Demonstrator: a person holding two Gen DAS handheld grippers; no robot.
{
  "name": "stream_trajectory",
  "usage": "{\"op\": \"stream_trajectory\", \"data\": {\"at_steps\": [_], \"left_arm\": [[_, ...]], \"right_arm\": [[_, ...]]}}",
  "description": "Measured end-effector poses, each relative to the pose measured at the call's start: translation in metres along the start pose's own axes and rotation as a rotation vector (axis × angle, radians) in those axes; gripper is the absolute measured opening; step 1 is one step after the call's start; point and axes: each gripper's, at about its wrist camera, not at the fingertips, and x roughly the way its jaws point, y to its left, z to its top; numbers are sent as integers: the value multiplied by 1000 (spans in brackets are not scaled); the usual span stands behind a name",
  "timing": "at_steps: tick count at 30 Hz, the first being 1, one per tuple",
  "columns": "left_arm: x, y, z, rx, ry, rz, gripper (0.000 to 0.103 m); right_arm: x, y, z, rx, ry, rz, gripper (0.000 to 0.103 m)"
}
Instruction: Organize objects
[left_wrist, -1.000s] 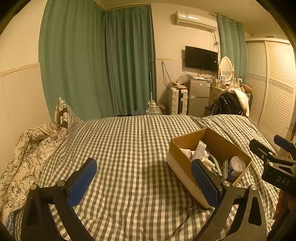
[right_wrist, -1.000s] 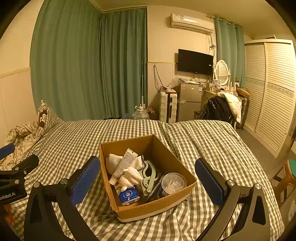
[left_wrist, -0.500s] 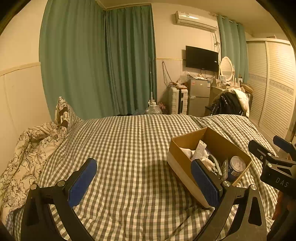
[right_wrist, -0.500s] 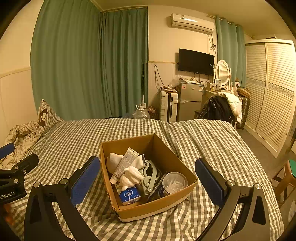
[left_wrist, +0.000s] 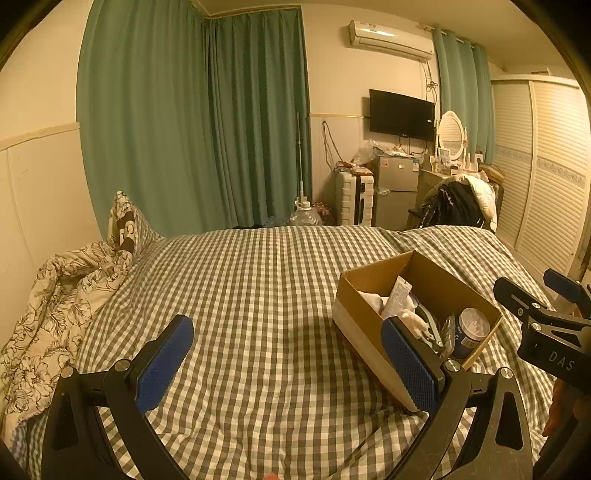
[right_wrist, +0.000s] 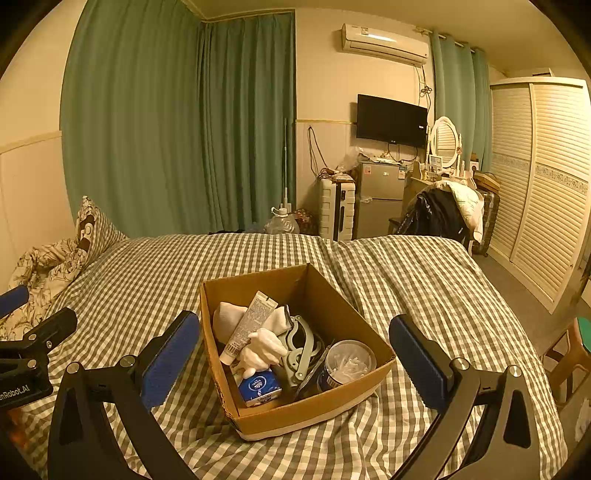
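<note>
An open cardboard box (right_wrist: 343, 295) sits on the checked bed (right_wrist: 147, 273). It holds a white tube (right_wrist: 247, 325), white socks (right_wrist: 227, 319), a white figurine (right_wrist: 262, 349), a green clip (right_wrist: 304, 347), a blue tissue pack (right_wrist: 258, 386) and a round tub of cotton swabs (right_wrist: 347, 363). My right gripper (right_wrist: 295, 363) is open and empty, its jaws on either side of the box's near end. My left gripper (left_wrist: 286, 363) is open and empty over bare bedding left of the box (left_wrist: 436, 273).
A floral duvet (left_wrist: 55, 295) and pillow (left_wrist: 123, 225) lie at the bed's left. Beyond the bed stand green curtains (left_wrist: 221, 122), a suitcase (left_wrist: 352, 199), a small fridge (left_wrist: 397, 190), a clothes-covered chair (left_wrist: 458, 203) and a louvred wardrobe (left_wrist: 546, 166).
</note>
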Motion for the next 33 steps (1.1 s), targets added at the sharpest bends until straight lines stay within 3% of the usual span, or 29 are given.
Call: {"op": "stream_trajectory", "data": {"at_steps": [5, 12, 33], "left_arm": [[1, 1, 0, -30, 11, -29, 103], [3, -1, -2, -6, 24, 15, 103], [0, -1, -1, -10, 11, 14, 103]], "right_arm": [[1, -1, 0, 0, 4, 1, 103], [2, 0, 0, -4, 15, 1, 103], [3, 0, 0, -5, 18, 0, 103]]}}
